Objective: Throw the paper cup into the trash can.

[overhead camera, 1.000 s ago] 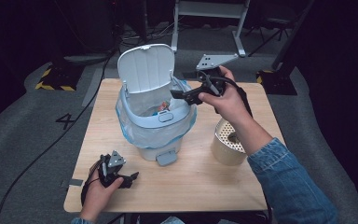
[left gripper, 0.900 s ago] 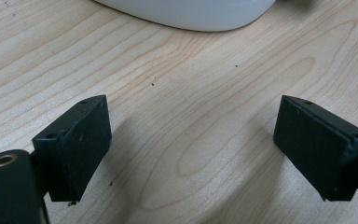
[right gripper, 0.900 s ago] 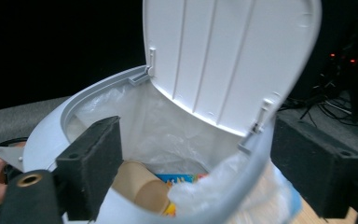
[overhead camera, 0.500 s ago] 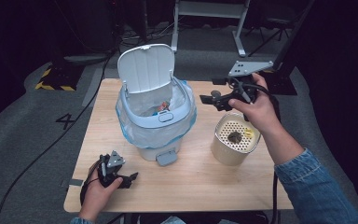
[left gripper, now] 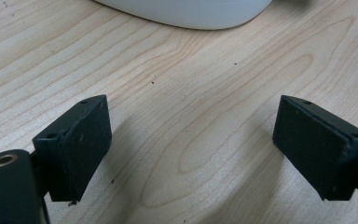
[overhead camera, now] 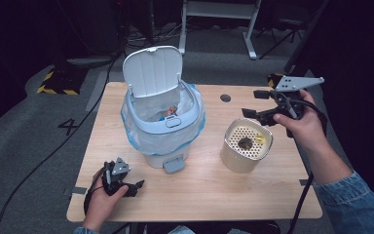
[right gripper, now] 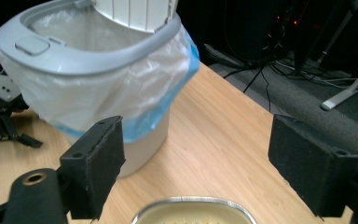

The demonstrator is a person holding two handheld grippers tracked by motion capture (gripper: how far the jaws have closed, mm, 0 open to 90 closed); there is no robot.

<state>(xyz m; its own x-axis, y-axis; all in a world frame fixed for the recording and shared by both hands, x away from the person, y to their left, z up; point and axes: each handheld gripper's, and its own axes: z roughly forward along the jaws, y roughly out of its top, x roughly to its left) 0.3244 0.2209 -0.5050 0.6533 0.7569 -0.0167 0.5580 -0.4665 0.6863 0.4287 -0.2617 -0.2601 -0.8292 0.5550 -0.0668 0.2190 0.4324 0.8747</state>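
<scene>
**Right tongs back off the bin, now over the strainer cup**

Dark studio floor w/ cables surrounds a pale wood tabletop [overhead camera: 199,195]. Change vs. a second ago: right tongs [overhead camera: 254,104] were at the rim of the lidded bin [overhead camera: 163,126], now pulled right and hovering above the cream strainer cup [overhead camera: 246,145]. Jaws spread wide, nothing between them. Likely means one drop into the bin is done and the hand is coming back for what's left in the cup — a yellowish bit and a dark bit sit on its perforated insert. Bin lid up, liner bag folded over rim, scraps inside.

Left tongs [overhead camera: 137,185] haven't moved: resting low at the near-left corner, jaws wide, holding nothing.

View differences: high view gives cup contents and bin interior. Right gripper view shows just the cup's metal rim [right gripper: 193,214] at bottom edge, plus the blue-edged liner [right gripper: 135,98] close up and the left tongs far off. Left gripper view: bare wood grain, bin base [left gripper: 186,9] at top.
</scene>
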